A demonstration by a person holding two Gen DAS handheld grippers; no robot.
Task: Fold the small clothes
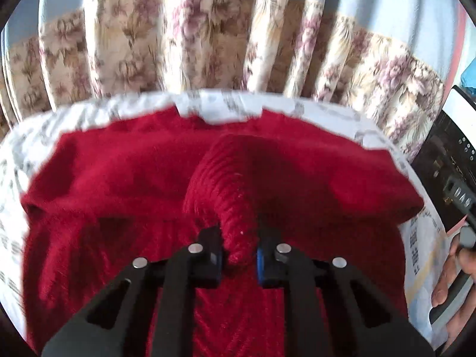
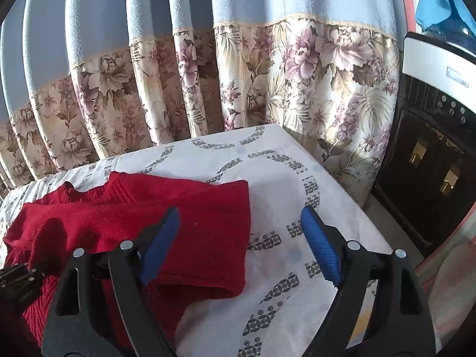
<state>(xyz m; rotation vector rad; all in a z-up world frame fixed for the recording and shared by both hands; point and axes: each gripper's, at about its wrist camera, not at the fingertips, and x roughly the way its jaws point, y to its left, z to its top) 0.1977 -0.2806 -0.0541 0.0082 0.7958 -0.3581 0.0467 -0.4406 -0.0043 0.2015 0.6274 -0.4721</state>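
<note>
A small red knitted sweater (image 1: 125,172) lies on a table under a white patterned cloth (image 1: 226,104). My left gripper (image 1: 239,255) is shut on a ribbed fold of the sweater, lifted into a ridge above the rest. In the right wrist view the sweater (image 2: 193,226) lies at the left with a folded edge toward the middle. My right gripper (image 2: 241,247) is open and empty, its left blue pad (image 2: 162,244) over the sweater's right part and its right pad (image 2: 319,247) over the bare cloth (image 2: 282,166). The left gripper's black body (image 2: 17,276) shows at the left edge.
A floral and blue curtain (image 2: 267,74) hangs right behind the table. A black and white appliance (image 2: 431,136) stands to the right, with a blue cloth (image 2: 440,3) on top. The table's right edge (image 2: 372,226) drops to the floor. A hand (image 1: 455,273) shows at the right of the left wrist view.
</note>
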